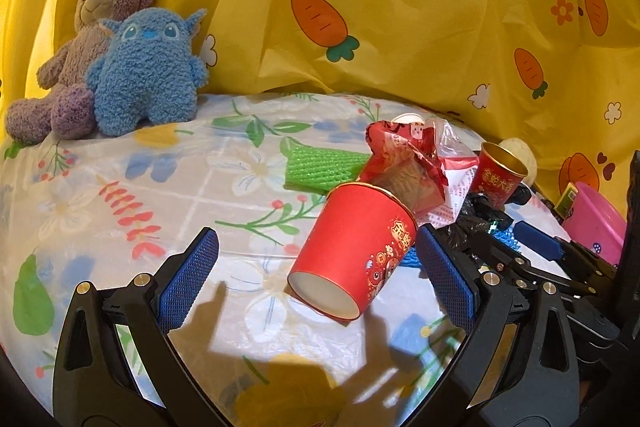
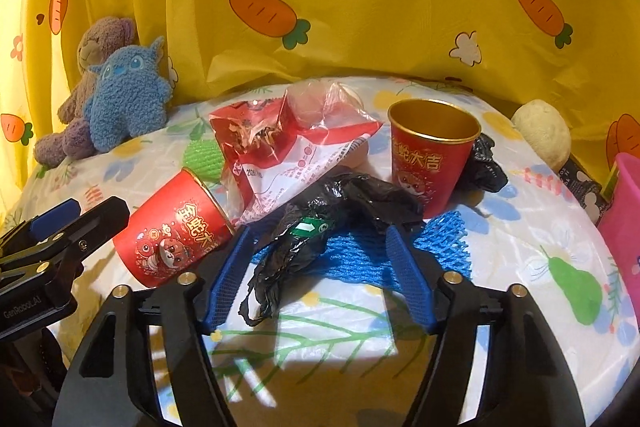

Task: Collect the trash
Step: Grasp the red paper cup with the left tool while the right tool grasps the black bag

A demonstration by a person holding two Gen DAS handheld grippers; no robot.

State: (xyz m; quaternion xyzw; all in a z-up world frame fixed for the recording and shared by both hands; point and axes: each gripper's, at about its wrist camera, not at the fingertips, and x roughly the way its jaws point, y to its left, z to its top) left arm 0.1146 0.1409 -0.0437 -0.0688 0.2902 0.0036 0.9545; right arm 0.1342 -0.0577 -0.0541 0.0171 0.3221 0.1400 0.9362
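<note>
Item: tipped red cup [image 1: 354, 251], lying on its side between the spread fingers of the left claw [image 1: 316, 279], nearer the right pad, base toward the camera. Black bag [image 2: 320, 239] sits crumpled between the spread right claw [image 2: 320, 275], over blue netting [image 2: 440, 243]. Risk: the cup likely rolls or crushes under an off-centre squeeze; the bag may snag the netting.

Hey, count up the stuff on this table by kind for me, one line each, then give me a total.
Red paper cups: 2, tipped cup and upright cup
Foam nets: 2, green net and blue net
Black bags: 2, near bag and far bag
Snack wrapper: 1
Plush toys: 2, bear and blue toy
Total: 9
</note>
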